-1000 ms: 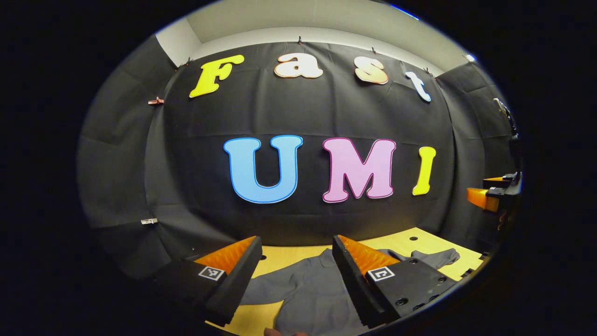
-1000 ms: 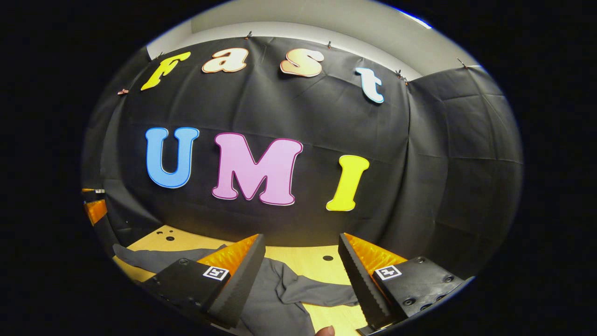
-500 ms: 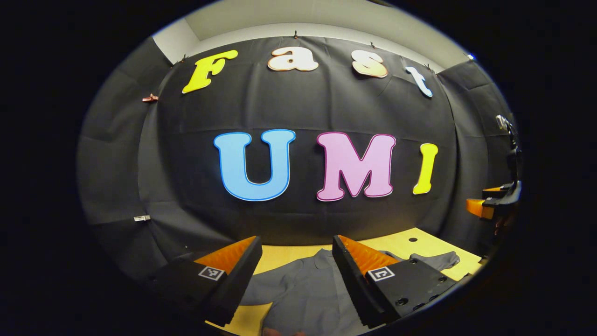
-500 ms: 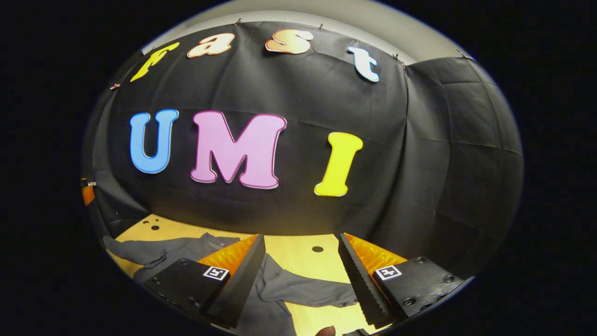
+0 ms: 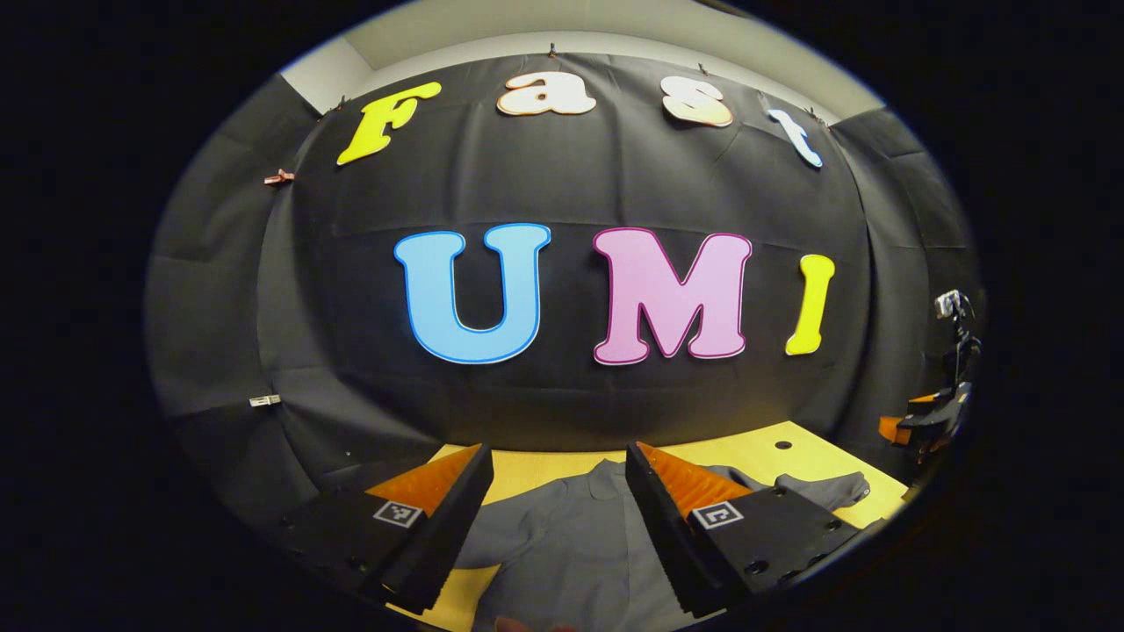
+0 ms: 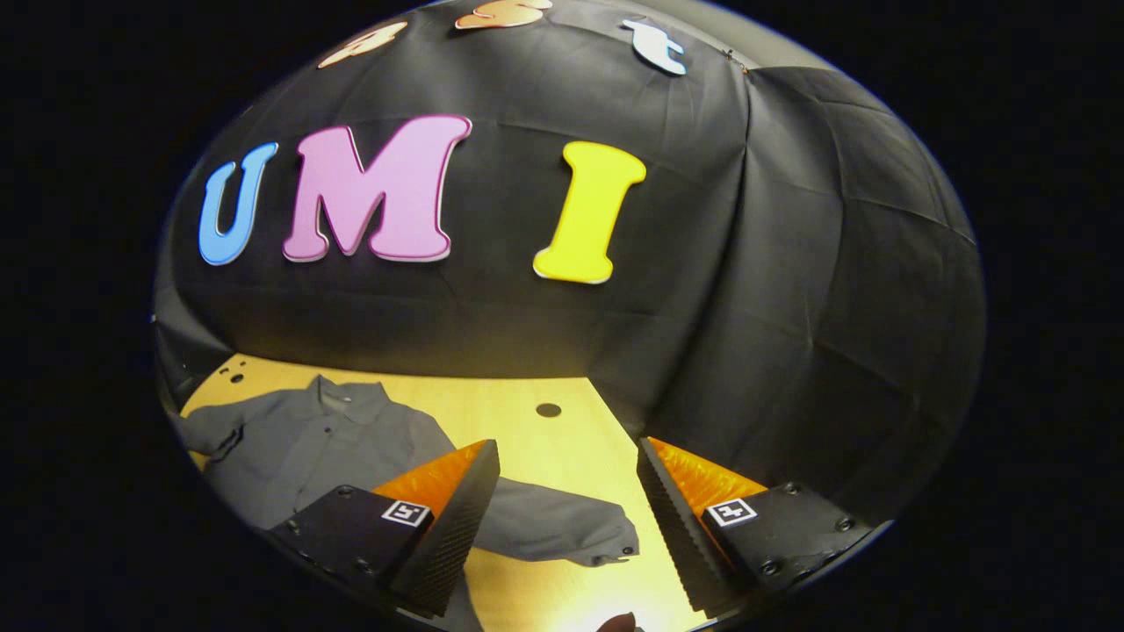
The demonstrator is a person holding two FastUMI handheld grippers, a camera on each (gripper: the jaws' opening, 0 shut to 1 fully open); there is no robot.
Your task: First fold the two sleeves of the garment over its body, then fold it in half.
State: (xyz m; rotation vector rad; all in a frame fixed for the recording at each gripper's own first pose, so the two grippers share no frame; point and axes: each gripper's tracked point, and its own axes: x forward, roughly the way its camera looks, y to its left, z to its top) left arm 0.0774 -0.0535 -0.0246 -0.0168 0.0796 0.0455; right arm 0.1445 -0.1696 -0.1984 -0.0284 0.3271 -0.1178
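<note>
A grey button shirt [image 5: 571, 544] lies face up on the wooden table [image 5: 755, 452], collar toward the wall. In the left gripper view my left gripper [image 5: 556, 470] hangs open above the shirt's body, holding nothing. One sleeve [image 5: 821, 487] stretches off to the right, and the right gripper [image 5: 931, 421] shows small at the far right edge. In the right gripper view the shirt [image 6: 316, 439] lies to the left and its sleeve [image 6: 562, 531] runs out between the fingers, cuff at the right end. My right gripper [image 6: 568, 461] stands open above that sleeve, apart from it.
The black cloth wall closes the table at the back and on the right. Round holes [image 6: 548, 410] dot the tabletop [image 6: 544, 439] near the wall. A person's fingertip [image 6: 617, 622] peeks in at the bottom edge.
The right gripper has tilted down and come over the table, so the shirt and its sleeve show much more fully. The left gripper has hardly moved. Both stayed open.
</note>
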